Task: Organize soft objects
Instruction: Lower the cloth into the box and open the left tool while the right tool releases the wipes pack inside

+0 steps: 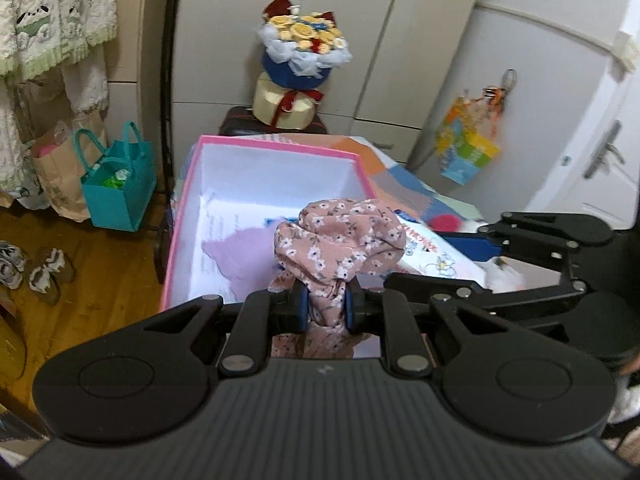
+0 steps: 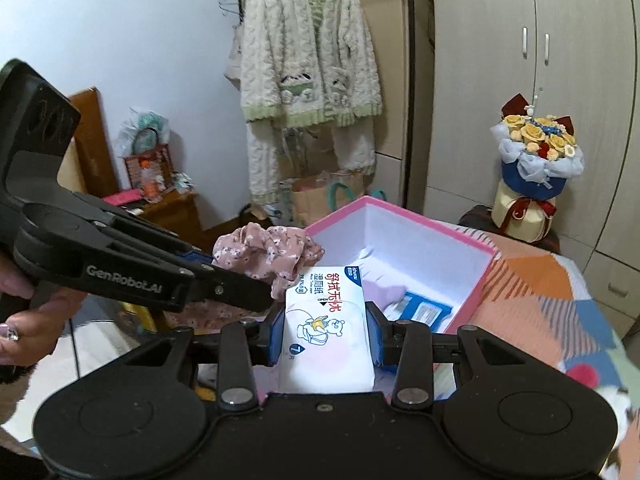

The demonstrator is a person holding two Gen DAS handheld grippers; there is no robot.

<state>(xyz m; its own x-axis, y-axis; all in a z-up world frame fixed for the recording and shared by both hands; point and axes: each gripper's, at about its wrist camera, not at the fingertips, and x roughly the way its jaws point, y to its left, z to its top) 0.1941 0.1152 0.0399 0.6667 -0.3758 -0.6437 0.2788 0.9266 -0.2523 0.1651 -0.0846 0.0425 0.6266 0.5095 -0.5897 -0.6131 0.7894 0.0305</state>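
My left gripper (image 1: 326, 308) is shut on a bunched pink floral cloth (image 1: 340, 244) and holds it over the near edge of a pink box with a white inside (image 1: 276, 148). The cloth also shows in the right wrist view (image 2: 268, 252). My right gripper (image 2: 325, 332) is shut on a white pack of wet wipes (image 2: 326, 320) with a bear drawing, held above the box (image 2: 472, 292). In the left wrist view the right gripper (image 1: 496, 252) and the pack (image 1: 436, 256) sit to the right. A lilac cloth (image 1: 240, 256) and a blue-and-white packet (image 2: 428, 310) lie in the box.
The box rests on a bed with a patchwork cover (image 2: 540, 304). A flower bouquet on a round box (image 1: 300, 60) stands behind it, before white wardrobes (image 1: 360, 20). A teal bag (image 1: 120, 184) and shoes (image 1: 48, 272) sit on the wooden floor at left. A fluffy cardigan (image 2: 308, 60) hangs on the wall.
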